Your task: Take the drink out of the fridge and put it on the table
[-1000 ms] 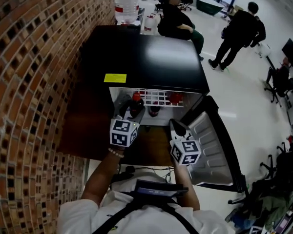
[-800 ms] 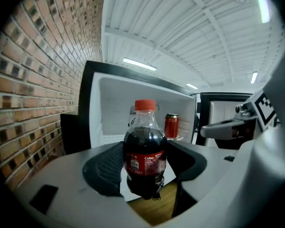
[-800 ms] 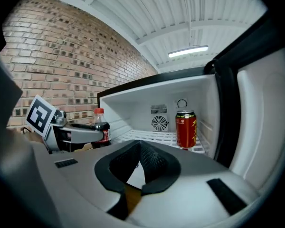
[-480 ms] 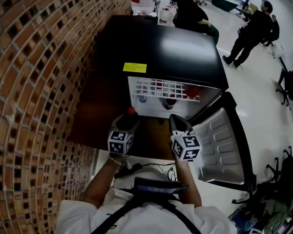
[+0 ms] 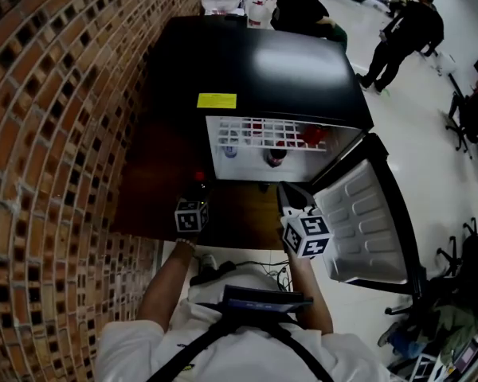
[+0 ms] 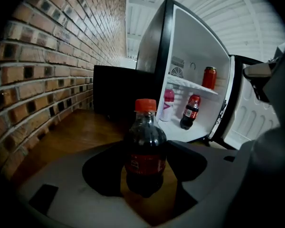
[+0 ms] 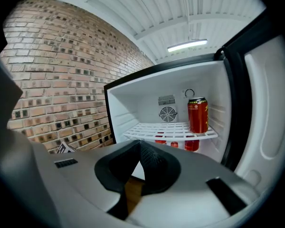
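Jaws clamped on the cola bottle point(image 6: 145, 146), the left gripper point(image 6: 145, 170) has sunk from the fridge point(image 5: 263, 70) to the bench point(image 5: 155, 181), so release looks next; the right gripper point(image 7: 137, 148) has its jaws together, empty.

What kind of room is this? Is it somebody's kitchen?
Probably not a kitchen. It looks more like an office or lab workroom. A small black fridge stands open next to a brick wall. Behind it there is an office chair, and a person is standing on a wide, shiny floor.
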### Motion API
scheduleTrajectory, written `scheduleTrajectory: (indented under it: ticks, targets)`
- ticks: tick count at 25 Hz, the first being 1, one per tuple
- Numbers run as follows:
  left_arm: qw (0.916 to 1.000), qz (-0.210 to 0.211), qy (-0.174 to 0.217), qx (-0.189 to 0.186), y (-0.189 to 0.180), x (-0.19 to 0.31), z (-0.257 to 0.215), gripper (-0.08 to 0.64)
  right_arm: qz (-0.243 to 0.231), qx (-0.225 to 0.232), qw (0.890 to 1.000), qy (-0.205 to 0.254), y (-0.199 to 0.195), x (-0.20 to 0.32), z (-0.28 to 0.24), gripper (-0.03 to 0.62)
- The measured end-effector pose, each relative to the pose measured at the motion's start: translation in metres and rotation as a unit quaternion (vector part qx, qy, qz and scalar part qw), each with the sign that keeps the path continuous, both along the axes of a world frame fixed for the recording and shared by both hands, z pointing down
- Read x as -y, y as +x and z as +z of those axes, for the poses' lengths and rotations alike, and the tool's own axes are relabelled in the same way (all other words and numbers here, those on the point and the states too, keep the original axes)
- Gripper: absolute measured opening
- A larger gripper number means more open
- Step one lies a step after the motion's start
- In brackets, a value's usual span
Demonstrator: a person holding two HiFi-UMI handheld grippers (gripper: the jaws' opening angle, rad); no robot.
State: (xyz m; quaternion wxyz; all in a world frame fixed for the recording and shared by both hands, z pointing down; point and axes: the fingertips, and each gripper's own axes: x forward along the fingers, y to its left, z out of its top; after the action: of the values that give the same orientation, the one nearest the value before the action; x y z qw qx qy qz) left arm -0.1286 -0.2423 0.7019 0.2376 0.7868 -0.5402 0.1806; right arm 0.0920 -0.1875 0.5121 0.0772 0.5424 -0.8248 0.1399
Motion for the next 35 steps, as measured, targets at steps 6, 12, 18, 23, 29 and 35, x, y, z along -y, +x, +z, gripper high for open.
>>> scheduleTrajectory:
  ticks: [6,12,18,23,29,35]
  targets:
    - [0.9997,-0.008,-0.024,0.003,-0.004,0.009,0.029,0.279,0.006,-0.004,1.0,-0.003,0.003,-0.006,0.0,0.017]
    - [0.9997,-0.005,-0.022,0.012,-0.006,0.017,0.042,0.279,0.006,-0.005,1.0,-0.004,0.004,-0.007,-0.001,0.017]
    - [0.9993,-0.004,-0.034,0.016,-0.006,0.018,0.052,0.279,0.001,-0.005,1.0,-0.003,0.001,-0.009,0.0,0.017]
    - [0.9996,0.003,-0.021,0.02,-0.001,0.017,0.047,0.279,0.001,-0.003,1.0,-0.005,0.001,-0.009,0.002,0.017]
    - [0.9991,0.018,-0.012,0.038,-0.003,0.005,0.064,0.281,0.001,0.0,1.0,-0.004,0.001,-0.008,0.002,0.017]
    - [0.998,0.026,0.006,0.057,-0.002,-0.014,0.059,0.281,-0.005,0.002,1.0,-0.005,-0.003,-0.007,0.003,0.017]
